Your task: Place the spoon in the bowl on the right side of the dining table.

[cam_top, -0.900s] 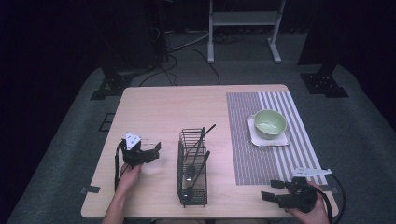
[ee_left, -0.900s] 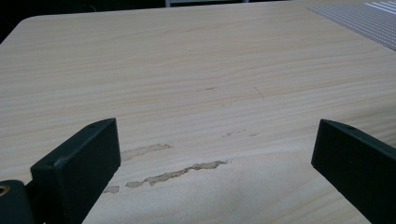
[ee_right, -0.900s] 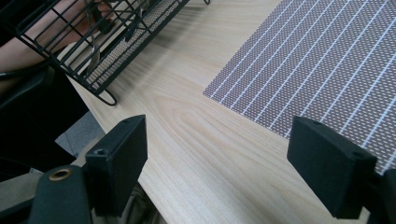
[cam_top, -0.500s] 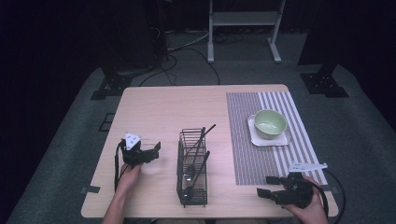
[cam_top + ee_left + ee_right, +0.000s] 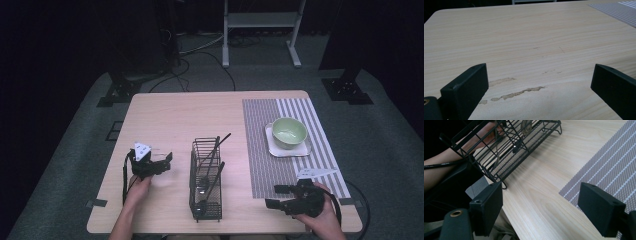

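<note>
So the right gripper [image 5: 276, 196] has slid left along the near edge of the table [image 5: 165, 115] compared with a moment back: it was sitting over the near right corner of the striped placemat [image 5: 262, 150], now it's off the mat's near left corner, pointing at the wire basket [image 5: 206, 212]. Jaws spread wide, nothing between them, just bare wood and the mat's edge (the right gripper view shows that nicely). The left gripper [image 5: 165, 161] hasn't budged, resting near the left edge, also pointed toward the basket, jaws wide apart over empty tabletop with some scuffed patches [image 5: 519, 93].

The basket stands between the two grippers, long side running near to far, with dark utensils [image 5: 212, 165] in it, a couple of handles leaning out past the far rim. From the right gripper the way to it is open wood.

Farther back on the mat: a green bowl [image 5: 289, 132] on a small white square plate [image 5: 306, 149], well apart from both grippers.
</note>
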Demonstrator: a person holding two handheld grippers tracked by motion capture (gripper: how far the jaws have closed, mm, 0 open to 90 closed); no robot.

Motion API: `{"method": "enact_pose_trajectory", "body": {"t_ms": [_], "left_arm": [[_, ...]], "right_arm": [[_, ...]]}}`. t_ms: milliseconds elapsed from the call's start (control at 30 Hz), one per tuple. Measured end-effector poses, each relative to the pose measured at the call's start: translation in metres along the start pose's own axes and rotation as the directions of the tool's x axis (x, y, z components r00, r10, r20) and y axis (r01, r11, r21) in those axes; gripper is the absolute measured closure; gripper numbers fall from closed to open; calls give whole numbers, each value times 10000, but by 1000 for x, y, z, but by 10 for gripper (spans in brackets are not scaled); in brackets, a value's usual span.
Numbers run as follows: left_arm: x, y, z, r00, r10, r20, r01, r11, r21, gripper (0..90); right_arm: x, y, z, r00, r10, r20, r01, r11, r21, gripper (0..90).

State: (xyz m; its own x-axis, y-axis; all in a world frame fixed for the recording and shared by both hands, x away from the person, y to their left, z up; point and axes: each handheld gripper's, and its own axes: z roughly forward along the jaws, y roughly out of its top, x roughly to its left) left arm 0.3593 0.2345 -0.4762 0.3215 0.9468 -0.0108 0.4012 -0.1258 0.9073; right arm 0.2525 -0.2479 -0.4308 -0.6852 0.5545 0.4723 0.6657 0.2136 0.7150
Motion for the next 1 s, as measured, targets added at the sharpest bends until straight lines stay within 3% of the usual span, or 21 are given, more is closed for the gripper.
{"method": "enact_pose_trajectory", "body": {"t_ms": [1000], "left_arm": [[-1, 0, -1, 10000, -17, 24, 17, 10000, -13, 4]], "right_arm": [[25, 30, 19, 9954, -673, -687, 695, 9971, 304, 188]]}}
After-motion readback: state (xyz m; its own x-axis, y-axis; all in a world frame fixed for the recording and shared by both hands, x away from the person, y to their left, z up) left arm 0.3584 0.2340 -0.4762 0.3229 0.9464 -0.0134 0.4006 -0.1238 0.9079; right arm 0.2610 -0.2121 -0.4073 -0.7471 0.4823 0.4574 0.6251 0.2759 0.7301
